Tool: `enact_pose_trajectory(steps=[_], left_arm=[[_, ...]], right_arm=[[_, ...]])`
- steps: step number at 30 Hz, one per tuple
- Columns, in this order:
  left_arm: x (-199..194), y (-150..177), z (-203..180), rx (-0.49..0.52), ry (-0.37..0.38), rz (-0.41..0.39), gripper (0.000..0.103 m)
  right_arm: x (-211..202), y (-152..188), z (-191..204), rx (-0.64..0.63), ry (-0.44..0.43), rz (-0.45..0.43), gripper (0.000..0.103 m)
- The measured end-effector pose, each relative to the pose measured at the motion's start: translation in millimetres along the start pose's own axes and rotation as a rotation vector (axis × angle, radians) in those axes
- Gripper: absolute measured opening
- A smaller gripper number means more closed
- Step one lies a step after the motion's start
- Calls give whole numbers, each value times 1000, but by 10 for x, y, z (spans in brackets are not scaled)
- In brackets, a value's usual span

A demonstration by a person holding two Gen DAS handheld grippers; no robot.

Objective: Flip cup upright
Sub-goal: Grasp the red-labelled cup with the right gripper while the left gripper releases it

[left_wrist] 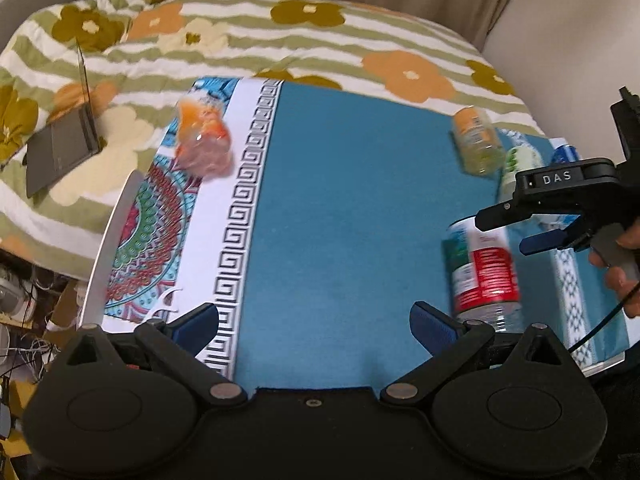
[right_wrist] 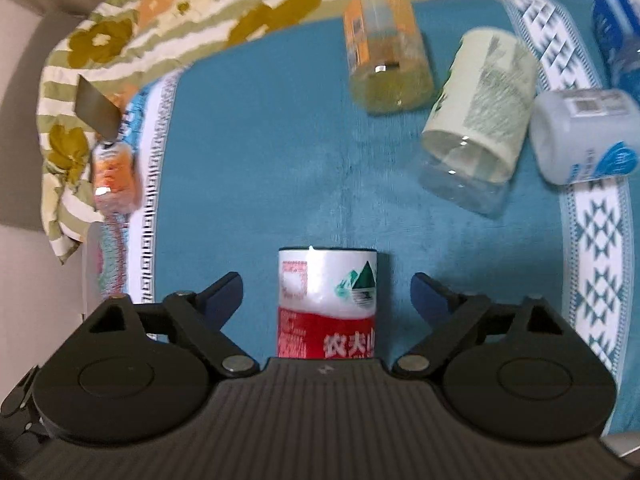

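A clear plastic cup with a red, white and green label [right_wrist: 327, 304] stands on the blue mat, directly between the open fingers of my right gripper [right_wrist: 327, 294], not touched by them. The same cup shows in the left wrist view [left_wrist: 482, 270], with the right gripper [left_wrist: 520, 230] above it. My left gripper [left_wrist: 314, 326] is open and empty over the blue mat [left_wrist: 340, 220]. An orange cup [left_wrist: 202, 136] stands at the mat's far left; it also shows in the right wrist view [right_wrist: 114, 178].
Several other cups lie on the mat's right: an orange-labelled one [right_wrist: 386, 56], a pale green one [right_wrist: 478, 120], a white-blue one [right_wrist: 586, 136], a blue one [right_wrist: 618, 32]. A flowered blanket [left_wrist: 280, 36] lies behind. A laptop [left_wrist: 60, 148] sits left.
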State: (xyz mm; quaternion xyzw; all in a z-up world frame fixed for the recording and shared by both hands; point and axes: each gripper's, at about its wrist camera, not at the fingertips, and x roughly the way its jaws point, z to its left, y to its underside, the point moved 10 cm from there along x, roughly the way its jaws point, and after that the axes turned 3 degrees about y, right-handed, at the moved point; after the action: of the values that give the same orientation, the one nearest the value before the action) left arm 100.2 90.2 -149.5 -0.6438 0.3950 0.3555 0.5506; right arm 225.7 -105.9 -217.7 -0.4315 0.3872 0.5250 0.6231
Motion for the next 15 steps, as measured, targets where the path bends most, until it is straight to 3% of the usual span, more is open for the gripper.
enact_pose_trajectory(steps=[7,10,15], left_arm=[[107,-46,183,15,15,26,103],[152,-75,200,17,25,30,103],[180,-99,179,18,37,36,103]], right_arm=[[168,26,-39,33,30,35,92],[205,41,-48,54,14,45,78],[204,45,-54,65,0,40,76]])
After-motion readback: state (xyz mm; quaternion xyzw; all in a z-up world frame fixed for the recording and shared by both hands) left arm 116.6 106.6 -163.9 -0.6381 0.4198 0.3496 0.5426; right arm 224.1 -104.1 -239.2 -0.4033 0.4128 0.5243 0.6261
